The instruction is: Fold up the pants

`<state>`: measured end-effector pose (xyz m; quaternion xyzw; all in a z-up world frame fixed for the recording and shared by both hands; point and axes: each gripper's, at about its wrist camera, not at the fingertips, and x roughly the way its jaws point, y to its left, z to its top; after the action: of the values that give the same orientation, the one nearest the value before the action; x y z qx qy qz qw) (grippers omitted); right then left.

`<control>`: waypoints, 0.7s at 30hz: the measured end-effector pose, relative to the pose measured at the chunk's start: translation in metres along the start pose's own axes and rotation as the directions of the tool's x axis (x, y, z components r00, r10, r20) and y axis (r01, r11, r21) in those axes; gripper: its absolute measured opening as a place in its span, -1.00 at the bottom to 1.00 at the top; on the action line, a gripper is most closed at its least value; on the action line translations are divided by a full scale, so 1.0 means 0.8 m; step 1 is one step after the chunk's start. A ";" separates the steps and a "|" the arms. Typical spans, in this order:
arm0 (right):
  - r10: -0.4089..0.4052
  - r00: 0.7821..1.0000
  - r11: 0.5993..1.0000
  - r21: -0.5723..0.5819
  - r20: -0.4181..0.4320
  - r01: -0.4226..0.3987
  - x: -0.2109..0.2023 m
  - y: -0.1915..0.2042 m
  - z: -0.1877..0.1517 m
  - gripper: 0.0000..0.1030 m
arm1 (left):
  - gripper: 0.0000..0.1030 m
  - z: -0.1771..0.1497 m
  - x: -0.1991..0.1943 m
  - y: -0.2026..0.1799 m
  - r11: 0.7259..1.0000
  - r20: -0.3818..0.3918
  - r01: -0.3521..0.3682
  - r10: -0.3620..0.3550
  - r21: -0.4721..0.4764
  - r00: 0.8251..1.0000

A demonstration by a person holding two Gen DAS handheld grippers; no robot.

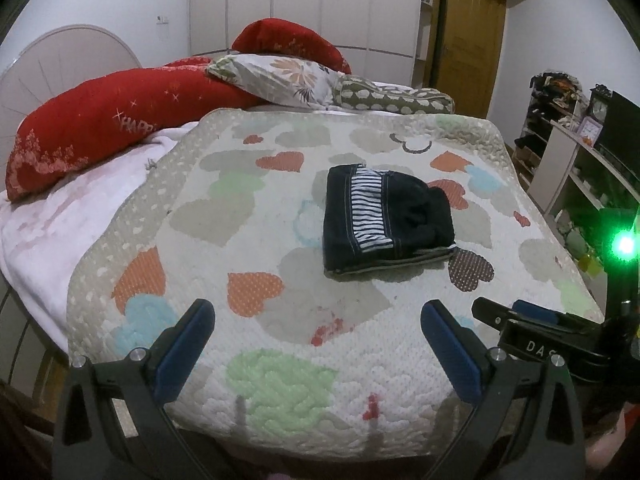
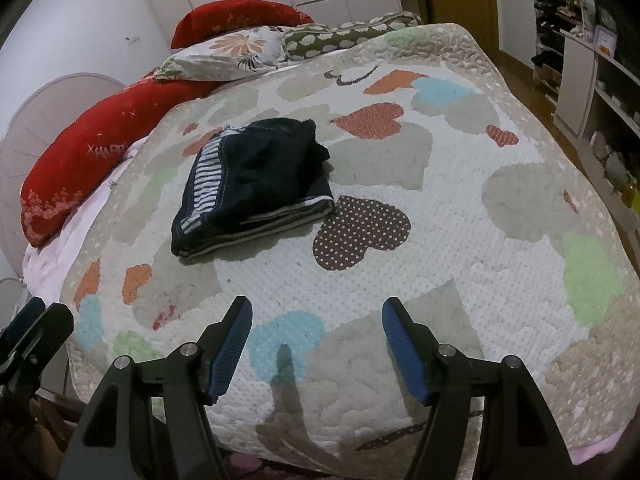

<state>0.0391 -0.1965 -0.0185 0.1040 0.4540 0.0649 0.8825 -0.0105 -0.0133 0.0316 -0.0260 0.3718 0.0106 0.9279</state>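
dark pants (image 1: 384, 224) lie folded in a compact stack on the heart-print quilt (image 1: 280, 208) covering the bed, striped lining showing along one side, layered edges facing the near end. left claw (image 1: 318, 320) is spread wide, blue pads (image 1: 184, 354) apart, holding nothing, low over the quilt's near edge, well short of the pants. right claw (image 2: 317, 322) also spread and empty, hovering near the same edge just beside the left one. red pillow (image 1: 100, 124) and floral pillow (image 1: 280, 76) sit at the head end. shelf unit (image 1: 560, 152) off to the right.
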 end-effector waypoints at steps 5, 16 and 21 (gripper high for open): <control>-0.001 1.000 1.000 0.005 -0.011 0.001 0.005 -0.002 -0.003 0.40 | 0.99 -0.003 0.013 0.003 1.000 -0.044 0.019 -0.019 -0.007 0.999; 0.080 0.997 0.996 0.040 -0.023 -0.079 0.038 -0.024 0.021 0.42 | 0.92 -0.008 0.085 0.040 0.965 -0.185 0.206 -0.235 -0.163 0.954; 0.203 0.979 0.973 0.112 -0.002 -0.201 0.064 -0.041 0.071 0.48 | 0.86 0.044 0.128 0.060 0.926 -0.164 0.288 -0.332 -0.244 0.929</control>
<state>0.1159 -0.2247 -0.0348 0.1981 0.4500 0.1297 0.8611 0.0859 0.0369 -0.0156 -0.1859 0.4519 -0.0992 0.8668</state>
